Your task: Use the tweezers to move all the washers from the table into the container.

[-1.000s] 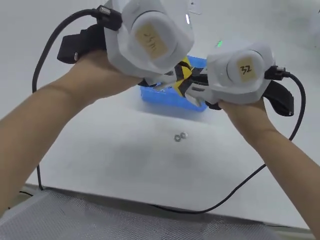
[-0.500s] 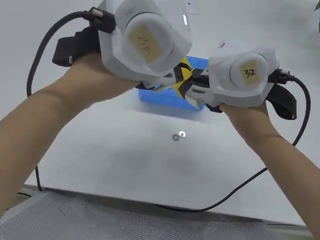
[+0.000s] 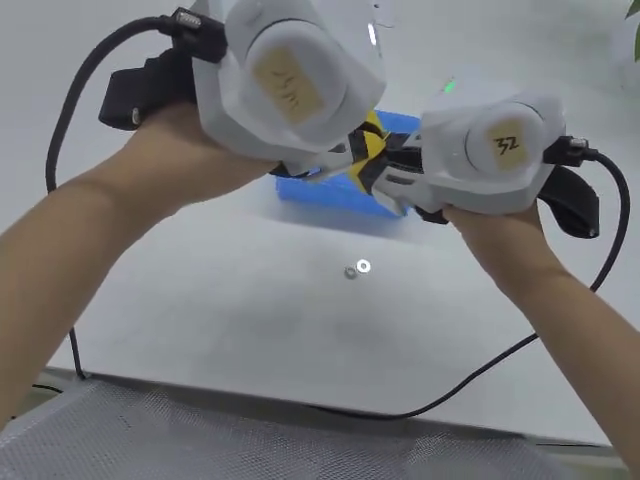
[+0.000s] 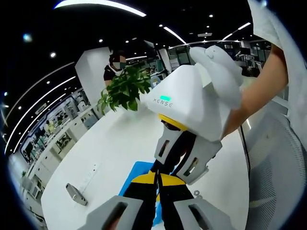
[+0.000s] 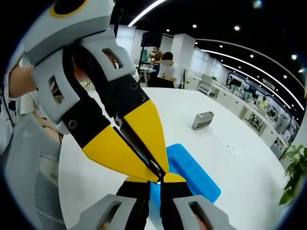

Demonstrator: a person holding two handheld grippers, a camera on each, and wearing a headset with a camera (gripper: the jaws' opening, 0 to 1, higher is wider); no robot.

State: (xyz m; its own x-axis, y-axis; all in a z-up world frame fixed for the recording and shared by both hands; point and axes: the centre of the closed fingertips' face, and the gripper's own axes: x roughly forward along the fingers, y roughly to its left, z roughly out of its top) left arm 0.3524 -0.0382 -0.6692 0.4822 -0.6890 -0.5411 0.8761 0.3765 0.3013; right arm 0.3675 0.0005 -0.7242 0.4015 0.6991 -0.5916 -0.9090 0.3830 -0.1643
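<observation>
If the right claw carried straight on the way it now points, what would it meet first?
The left claw: its yellow tips, shut on the tweezers, sit almost against the right claw's own tips, so contact looks near-immediate, though depth is unclear.

White table (image 3: 250, 310), two washers (image 3: 357, 268), blue container (image 3: 320, 192)

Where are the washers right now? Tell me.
Head view: the two washers lie side by side on the white table, just nearer the person than the blue container.

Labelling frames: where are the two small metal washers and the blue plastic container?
two small metal washers (image 3: 363, 266): head view, on the brighter washer
blue plastic container (image 3: 330, 195): head view, front wall
</observation>
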